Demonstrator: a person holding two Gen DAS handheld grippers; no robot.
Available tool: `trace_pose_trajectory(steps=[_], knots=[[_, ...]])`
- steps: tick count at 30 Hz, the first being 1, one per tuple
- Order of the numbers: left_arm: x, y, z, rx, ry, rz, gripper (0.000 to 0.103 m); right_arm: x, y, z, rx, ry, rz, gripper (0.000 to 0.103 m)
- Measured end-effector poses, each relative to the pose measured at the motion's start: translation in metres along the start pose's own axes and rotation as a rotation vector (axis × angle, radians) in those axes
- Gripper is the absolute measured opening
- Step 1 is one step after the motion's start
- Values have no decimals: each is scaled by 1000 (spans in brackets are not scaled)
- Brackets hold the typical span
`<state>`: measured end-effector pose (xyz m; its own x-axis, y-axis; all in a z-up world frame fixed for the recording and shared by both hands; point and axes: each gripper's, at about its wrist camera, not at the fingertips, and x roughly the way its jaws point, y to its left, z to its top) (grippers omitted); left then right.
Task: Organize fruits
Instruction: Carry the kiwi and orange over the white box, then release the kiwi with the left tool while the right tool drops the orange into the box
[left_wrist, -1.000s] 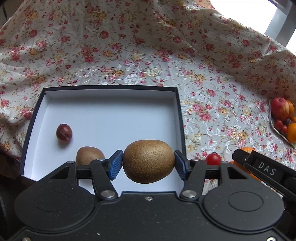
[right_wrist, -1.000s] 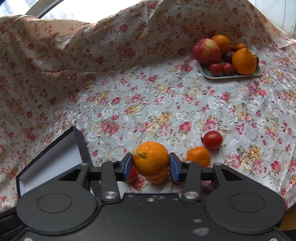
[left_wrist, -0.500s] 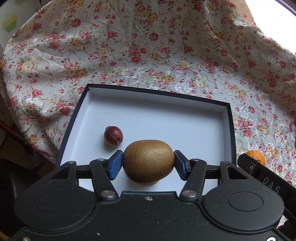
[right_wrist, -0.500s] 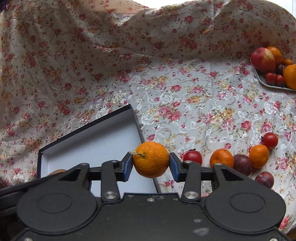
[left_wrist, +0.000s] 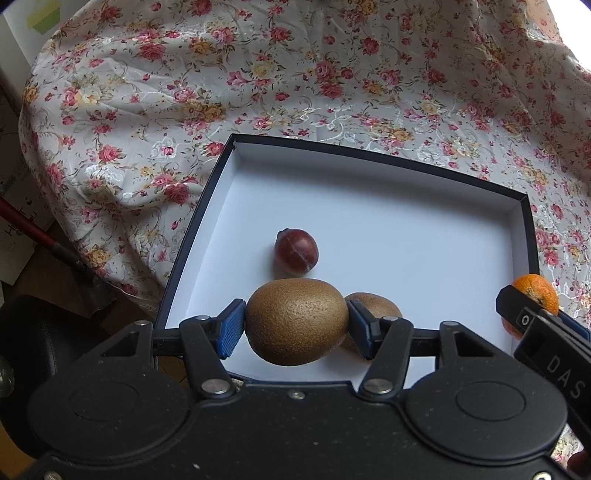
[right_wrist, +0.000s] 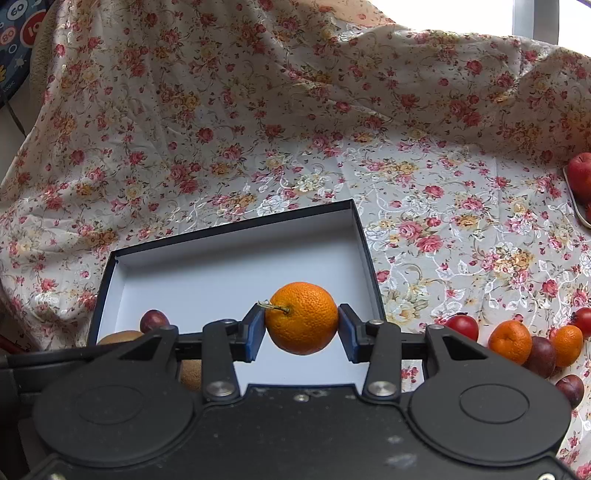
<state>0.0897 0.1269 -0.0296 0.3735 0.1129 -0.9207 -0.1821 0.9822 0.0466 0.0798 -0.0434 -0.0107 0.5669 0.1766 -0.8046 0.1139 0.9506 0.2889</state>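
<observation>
My left gripper (left_wrist: 295, 326) is shut on a brown kiwi (left_wrist: 297, 320), held above the near part of the dark-rimmed white box (left_wrist: 388, 158). On the box floor lie a dark red plum (left_wrist: 296, 252) and a second kiwi (left_wrist: 373, 306), partly hidden behind the held one. My right gripper (right_wrist: 301, 328) is shut on an orange mandarin (right_wrist: 301, 317) with a short stem, hanging over the box's (right_wrist: 229, 229) near right part. That mandarin (left_wrist: 537, 295) and the right gripper's body show at the right edge of the left wrist view.
Loose tomatoes (right_wrist: 462, 326), mandarins (right_wrist: 510, 341) and plums (right_wrist: 570, 386) lie on the floral cloth (right_wrist: 424, 206) right of the box. A tray with a red apple (right_wrist: 580, 173) sits at the far right edge. Left of the table stand a red-handled tool (left_wrist: 33, 230) and boxes.
Both grippers have moved left over the box with their fruits. The box fills more of both views; the fruit tray has slid towards the right edge of the right wrist view.
</observation>
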Motion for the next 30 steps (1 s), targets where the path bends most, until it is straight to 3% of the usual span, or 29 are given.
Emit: trace_pose_trajectory(steps=[6,12,16,20,30], knots=[[4,6,-1,-29,29,-21,62,6,6,1,-8,17,-5,45],[1,9,0,-51,6,-20,62,10,5,1,-1,16,-16,45],[-11,5,1,-29,-80,37,61,4,5,2,-6,-39,-9,44],[-11,2,2,-17,-83,39,61,-3,8,5,-30,-87,-6,44],[-8,0,2,-15,-48,17,61,7,2,4,5,-22,-28,44]])
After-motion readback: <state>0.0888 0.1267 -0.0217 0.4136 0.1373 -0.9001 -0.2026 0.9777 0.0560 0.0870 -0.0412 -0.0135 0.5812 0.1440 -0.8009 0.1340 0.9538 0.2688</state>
